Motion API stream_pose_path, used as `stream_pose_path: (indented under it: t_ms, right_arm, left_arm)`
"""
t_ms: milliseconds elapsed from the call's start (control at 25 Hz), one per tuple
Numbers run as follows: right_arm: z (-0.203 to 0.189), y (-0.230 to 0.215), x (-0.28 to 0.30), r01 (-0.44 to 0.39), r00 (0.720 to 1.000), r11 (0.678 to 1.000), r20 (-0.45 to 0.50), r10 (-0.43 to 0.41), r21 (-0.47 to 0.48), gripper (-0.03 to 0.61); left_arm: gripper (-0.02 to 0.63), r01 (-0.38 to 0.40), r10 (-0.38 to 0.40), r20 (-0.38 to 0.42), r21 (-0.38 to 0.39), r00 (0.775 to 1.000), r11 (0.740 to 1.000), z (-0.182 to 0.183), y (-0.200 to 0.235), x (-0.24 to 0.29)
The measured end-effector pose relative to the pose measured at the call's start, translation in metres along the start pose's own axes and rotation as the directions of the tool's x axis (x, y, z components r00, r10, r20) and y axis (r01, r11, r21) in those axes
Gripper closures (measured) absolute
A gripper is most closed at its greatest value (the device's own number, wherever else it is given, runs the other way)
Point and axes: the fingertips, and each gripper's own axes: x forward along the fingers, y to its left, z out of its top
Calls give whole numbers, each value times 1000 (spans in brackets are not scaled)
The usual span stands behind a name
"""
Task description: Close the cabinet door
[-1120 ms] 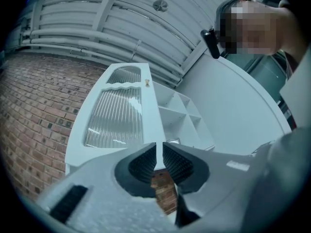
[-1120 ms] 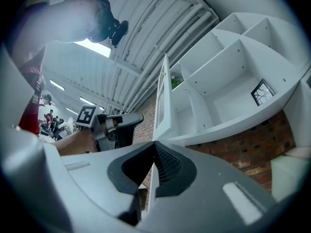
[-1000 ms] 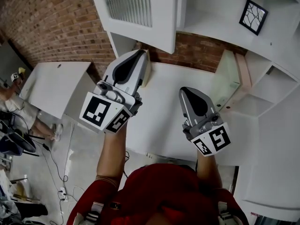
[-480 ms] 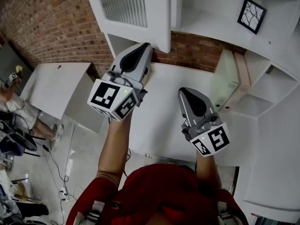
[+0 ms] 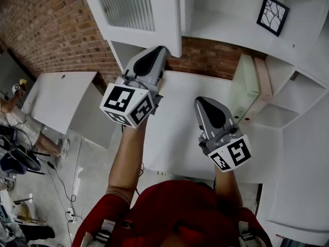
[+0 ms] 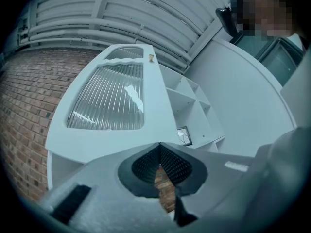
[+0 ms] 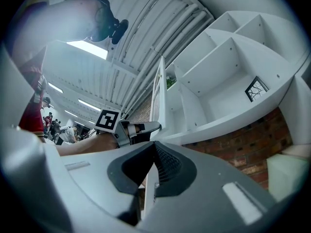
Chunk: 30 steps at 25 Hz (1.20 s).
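Low and right of centre in the head view, the right tongs (image 5: 200,100) hover over the white counter (image 5: 175,133), closed on nothing. Higher, at centre, the left tongs (image 5: 163,49) are also shut and empty, tips just beside the bottom edge of the white ribbed-glass cabinet door (image 5: 128,9), which stands open at top centre. Behind it runs a red brick wall (image 5: 56,30).

Right gripper view: door seen edge-on, mid-frame.
Right gripper (image 7: 154,144) bottom centre, jaws together, nothing between. Cabinet door (image 7: 158,98) runs up the middle; left gripper (image 7: 154,126) tip at its edge, contact unclear. Shelves (image 7: 214,76) upper right, framed picture (image 7: 255,89) inside; brick wall (image 7: 248,152) lower right.
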Motion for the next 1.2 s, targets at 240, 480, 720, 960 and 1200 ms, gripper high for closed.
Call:
stream_pose_path:
  t_ms: [240, 480, 720, 960, 1200]
  right_arm:
    - [-4, -13, 0, 6, 1000, 1000, -7, -6, 4, 565]
    - [-6, -28, 1, 14, 1000, 1000, -7, -14, 8, 565]
    - [-12, -37, 7, 12, 1000, 1000, -11, -12, 9, 565]
    - [-15, -45, 12, 19, 1000, 1000, -19, -19, 4, 565]
    - [-19, -52, 15, 30, 999, 1000, -24, -30, -1, 565]
  left_arm:
    - [614, -15, 15, 1, -4, 1000, 1000, -6, 4, 17]
    - [614, -31, 31, 5, 1, 999, 1000, -11, 8, 31]
    - [614, -33, 33, 7, 7, 999, 999, -15, 12, 43]
    - [614, -36, 36, 17, 7, 999, 999, -19, 17, 53]
    - [614, -33, 33, 25, 2, 999, 999, -23, 21, 61]
